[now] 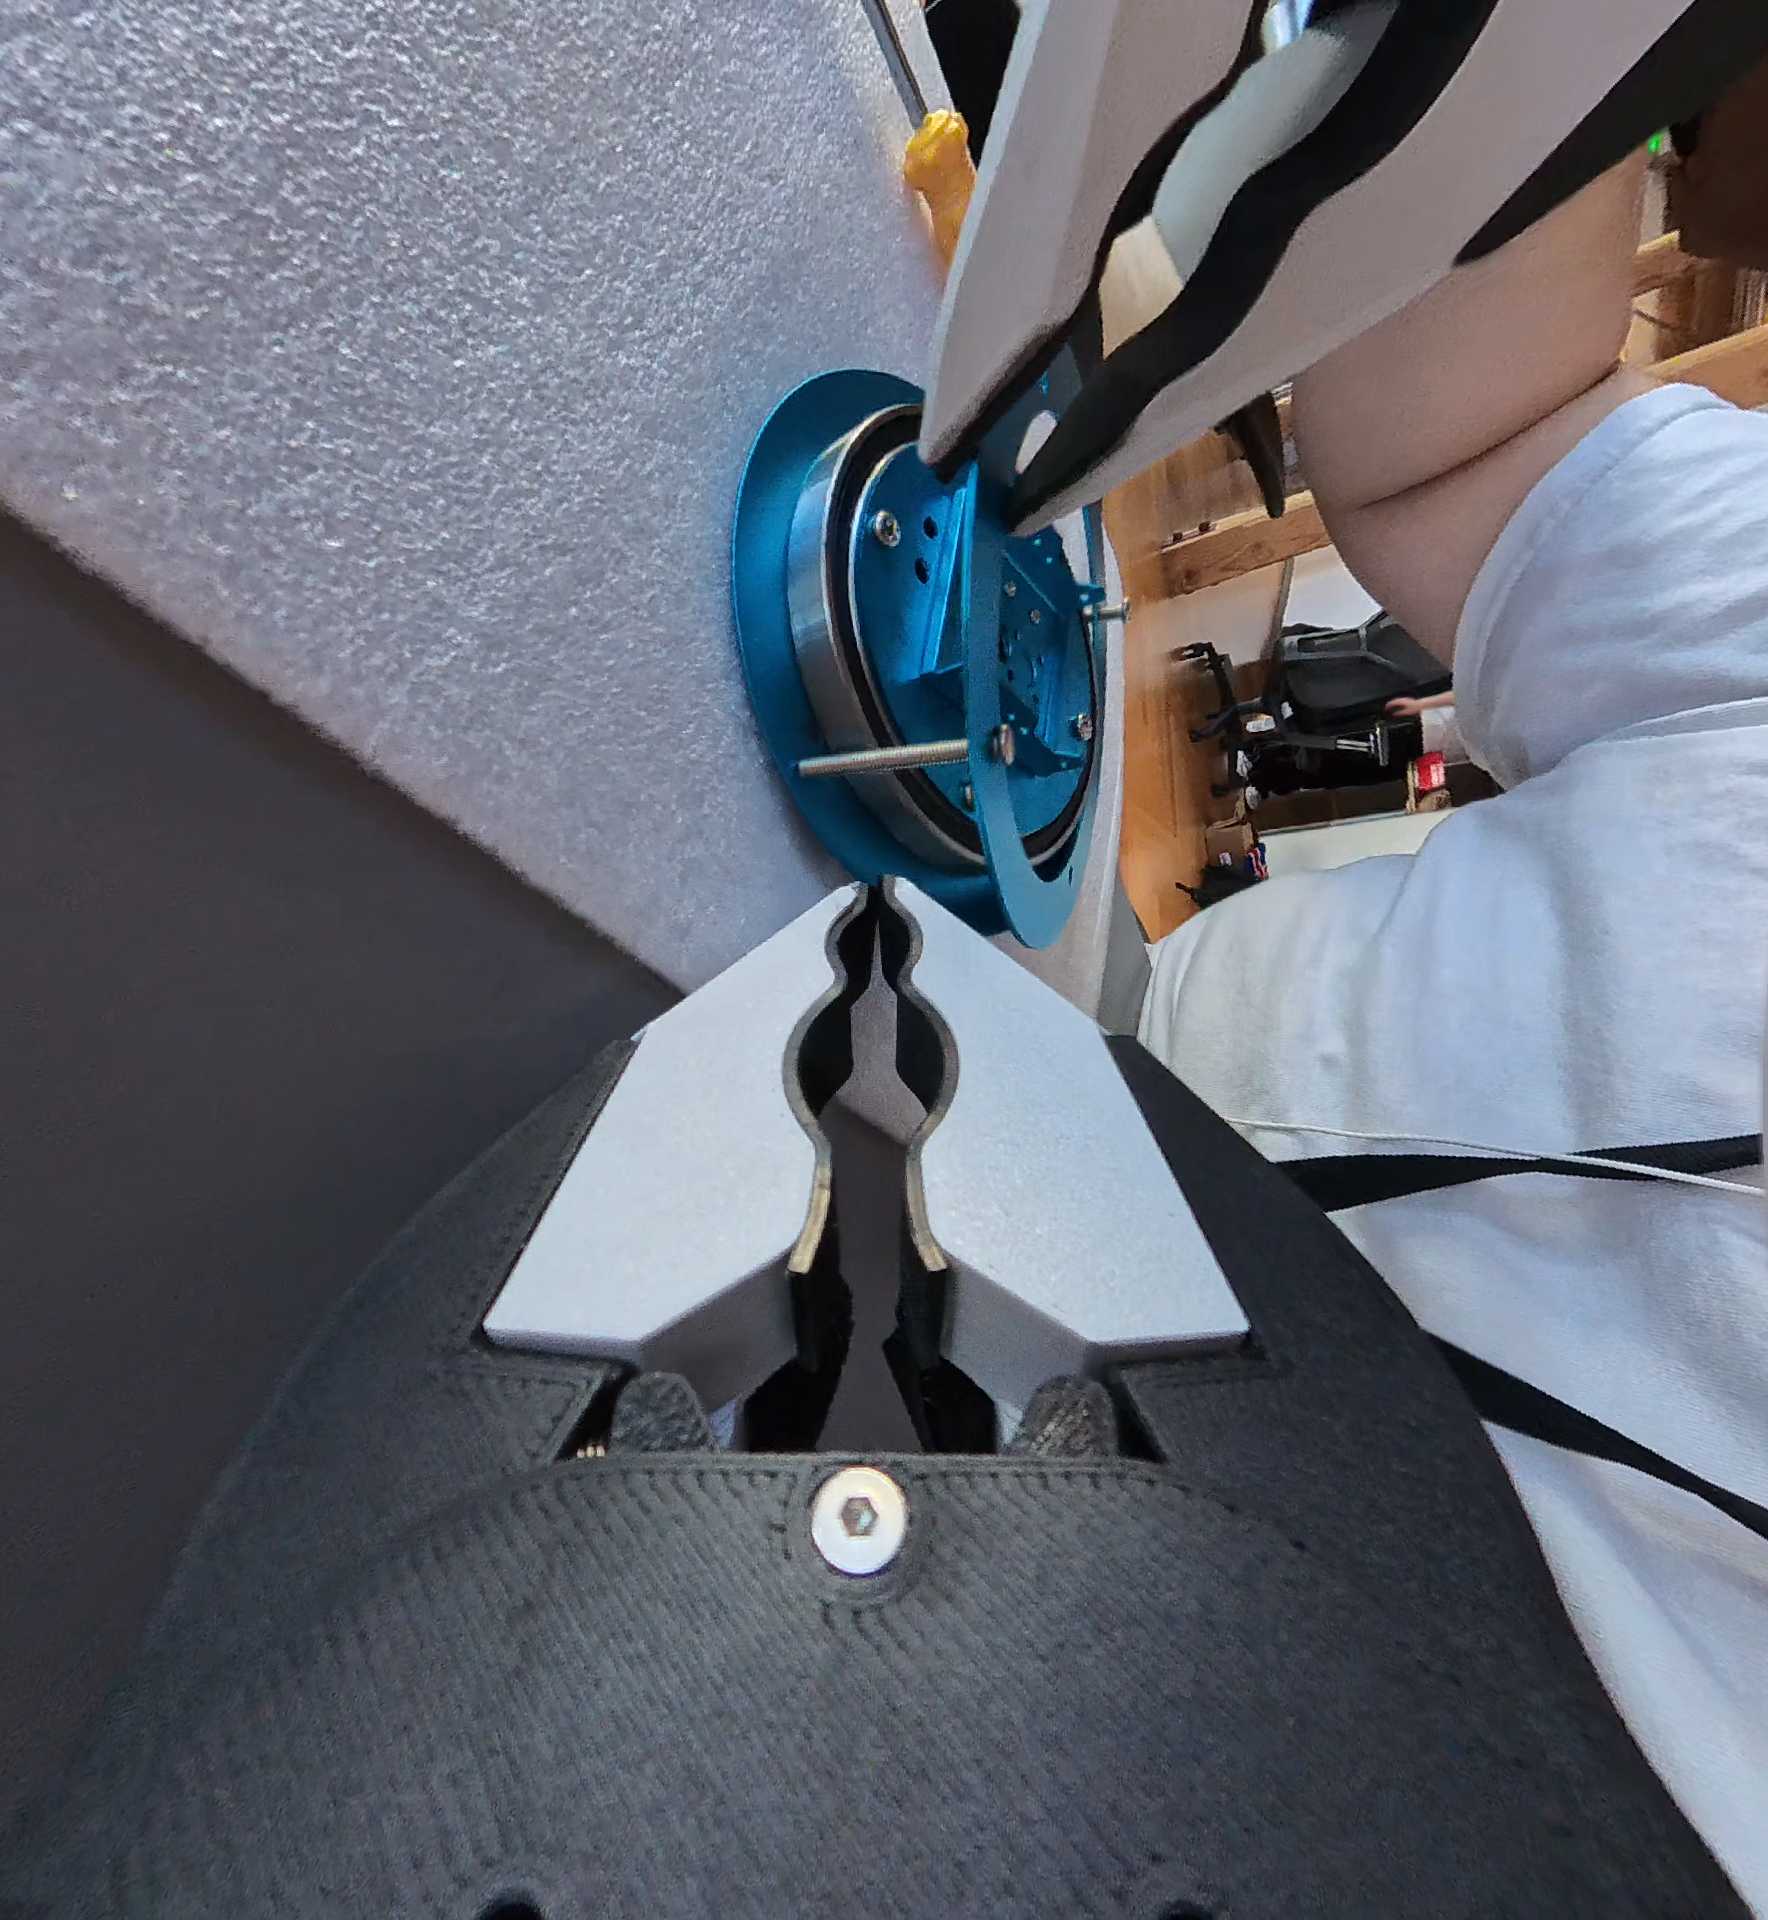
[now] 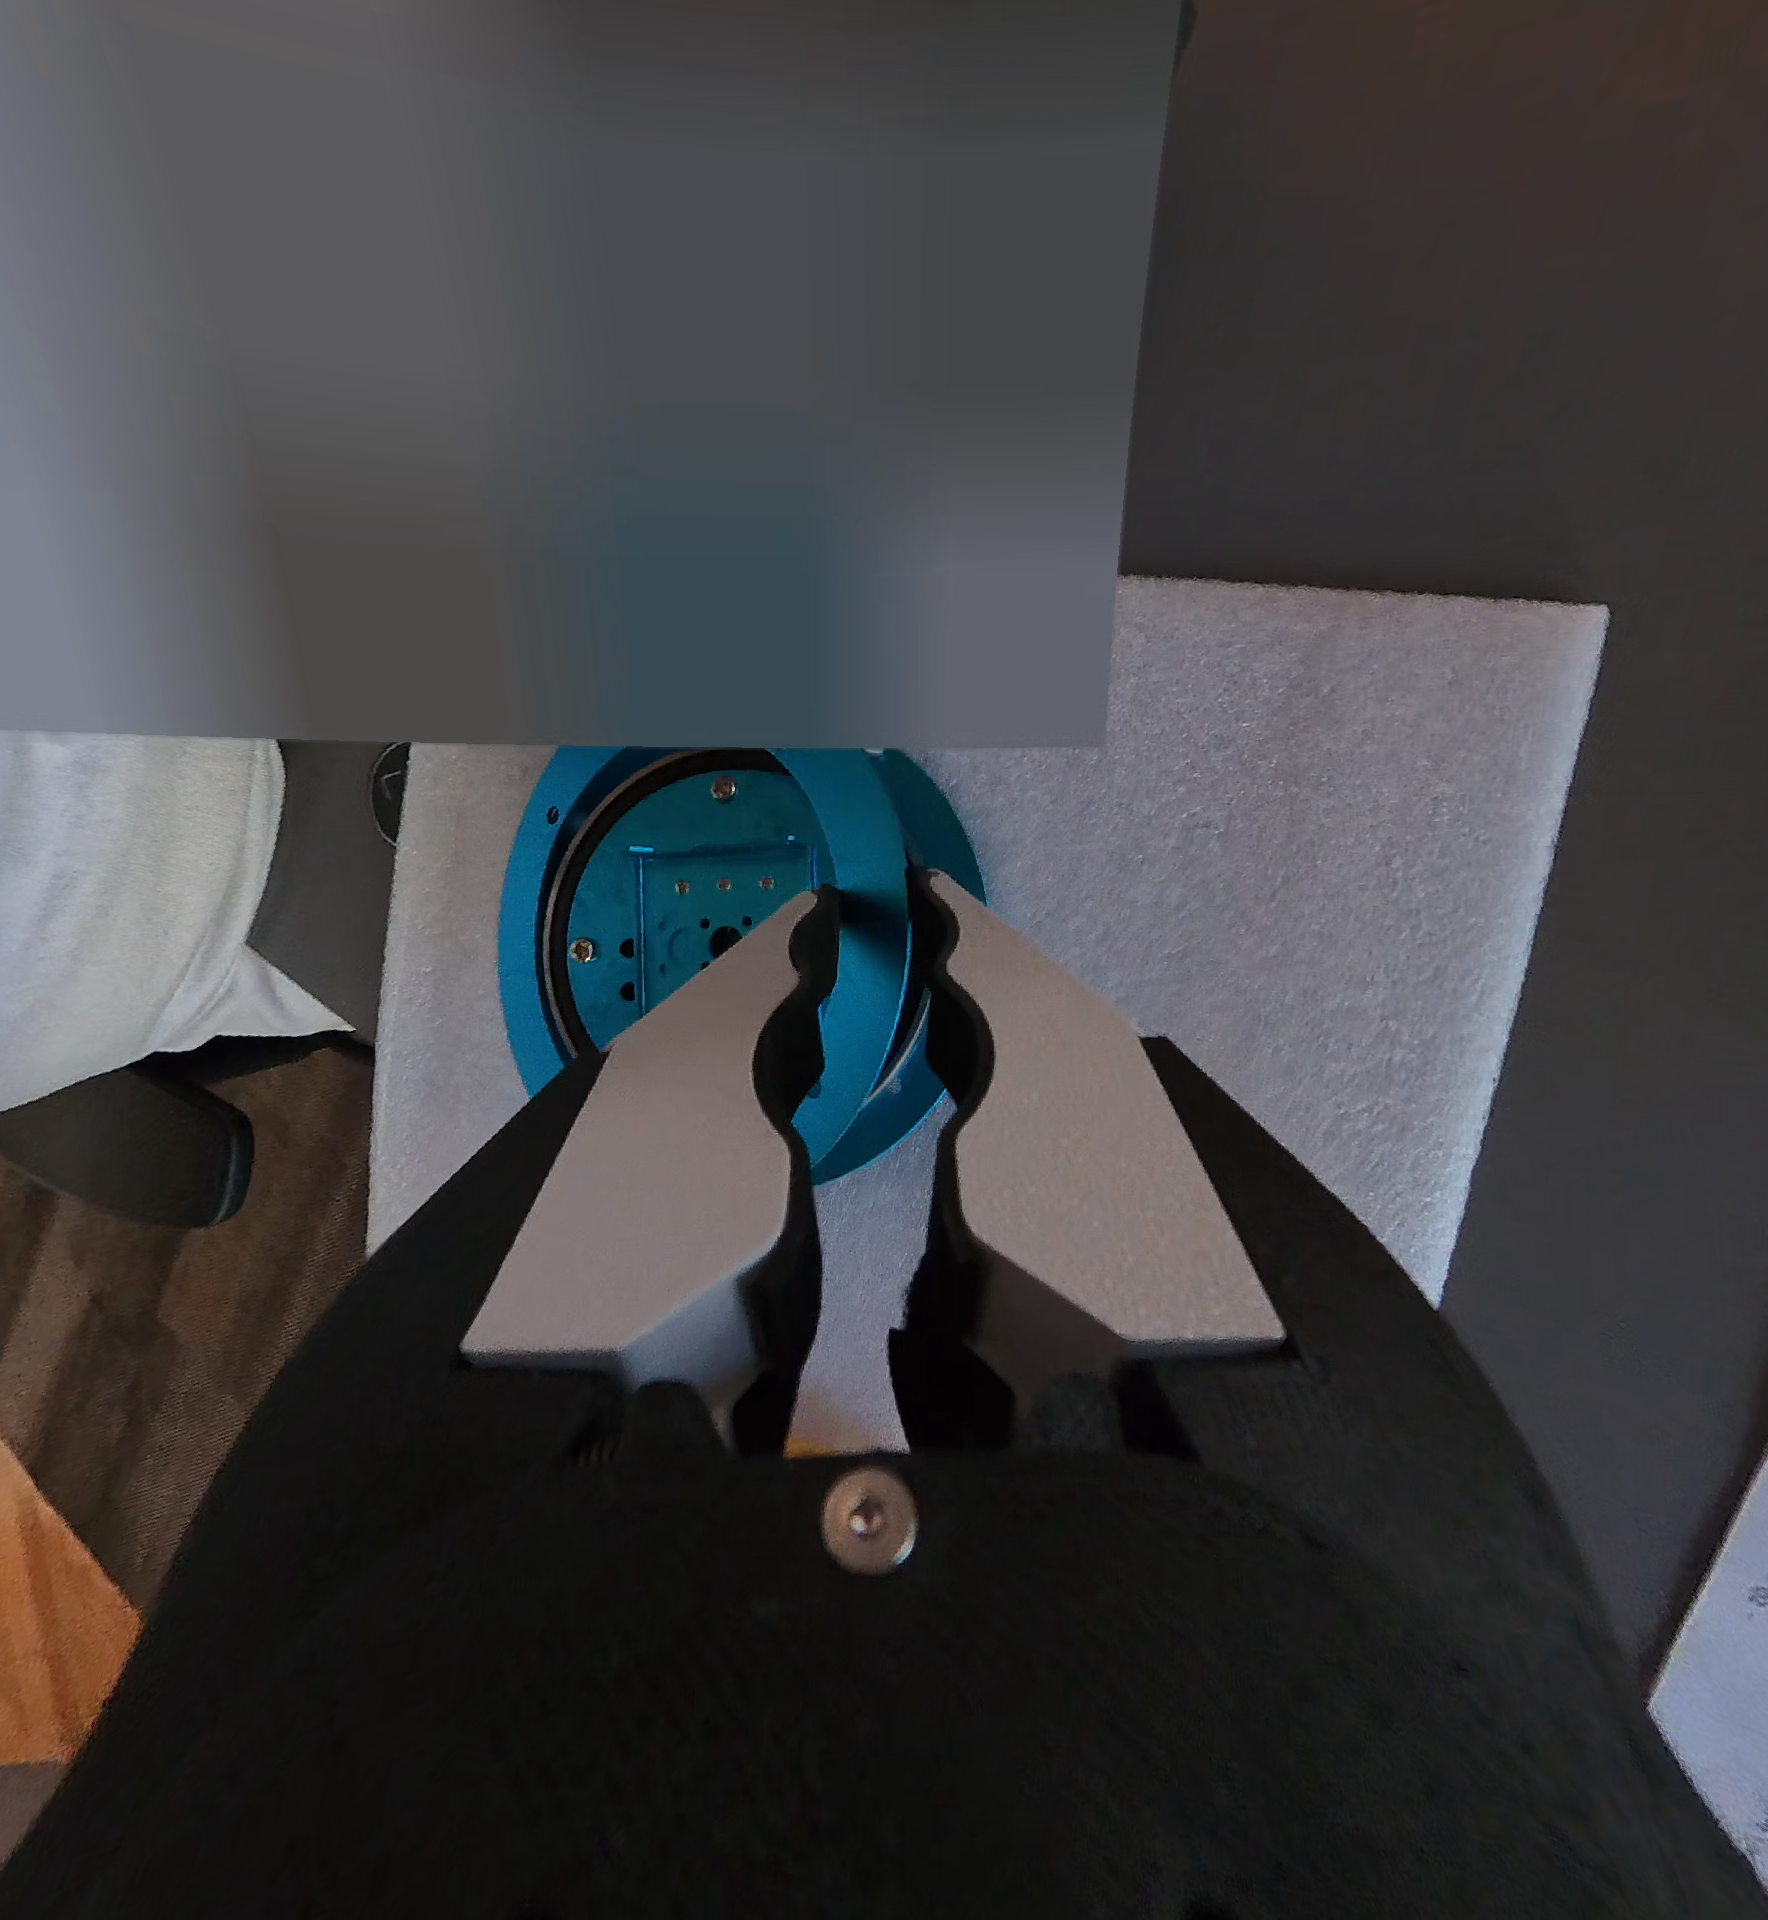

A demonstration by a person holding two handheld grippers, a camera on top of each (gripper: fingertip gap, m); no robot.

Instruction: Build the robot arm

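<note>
Right tool (image 1: 984, 483) pinches the thin blue ring plate (image 1: 1005, 665), tilted on the blue bearing assembly (image 1: 818, 665) resting on white foam (image 1: 392, 364) atop the dark bench (image 1: 184, 883) (yellow-handled screwdriver (image 1: 937, 156) behind), left tool (image 1: 880, 891) pressed together, empty, just beside the base flange.

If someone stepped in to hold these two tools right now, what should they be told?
Left tool: shut, holding nothing, tips right at the lower edge of the blue round metal assembly.
Right tool: shut on the thin blue ring plate, which stands tilted over the assembly.
The assembly lies on a white foam sheet on a dark table. A long screw sticks out of the ring plate.
The ring plate is not seated flat; a yellow-handled tool lies behind.
</note>
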